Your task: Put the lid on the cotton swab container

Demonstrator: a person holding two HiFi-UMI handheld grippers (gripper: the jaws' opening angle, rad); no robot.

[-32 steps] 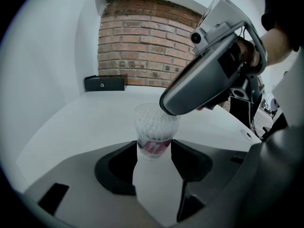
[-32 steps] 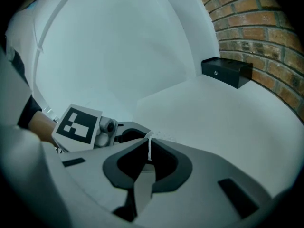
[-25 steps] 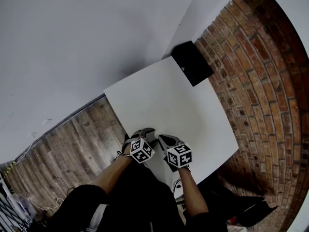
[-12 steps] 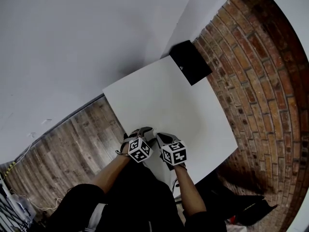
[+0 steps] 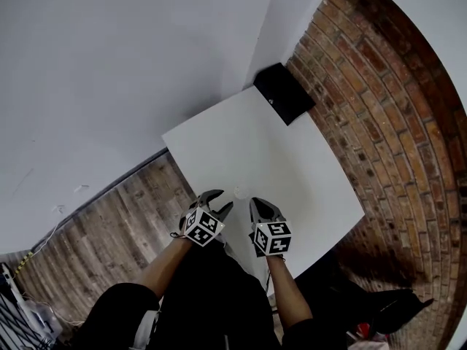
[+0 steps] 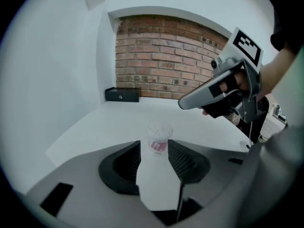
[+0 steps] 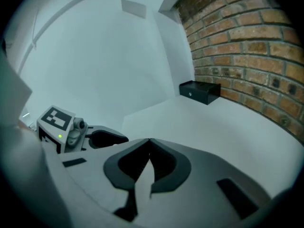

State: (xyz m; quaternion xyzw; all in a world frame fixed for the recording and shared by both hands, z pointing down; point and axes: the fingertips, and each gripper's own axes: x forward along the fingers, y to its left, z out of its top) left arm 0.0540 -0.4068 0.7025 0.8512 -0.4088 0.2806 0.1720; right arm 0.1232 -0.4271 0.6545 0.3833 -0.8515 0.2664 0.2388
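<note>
Arms hold left gripper beside right gripper, nose-down.

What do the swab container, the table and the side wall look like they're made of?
Swab container: clear plastic, probably; white swab tips show through it above a pink label.
Table: smooth matte white, likely laminate or painted board.
Wall: bare red brick with pale mortar lines.

readable text: none | cotton swab container | pink label: print illegible
</note>
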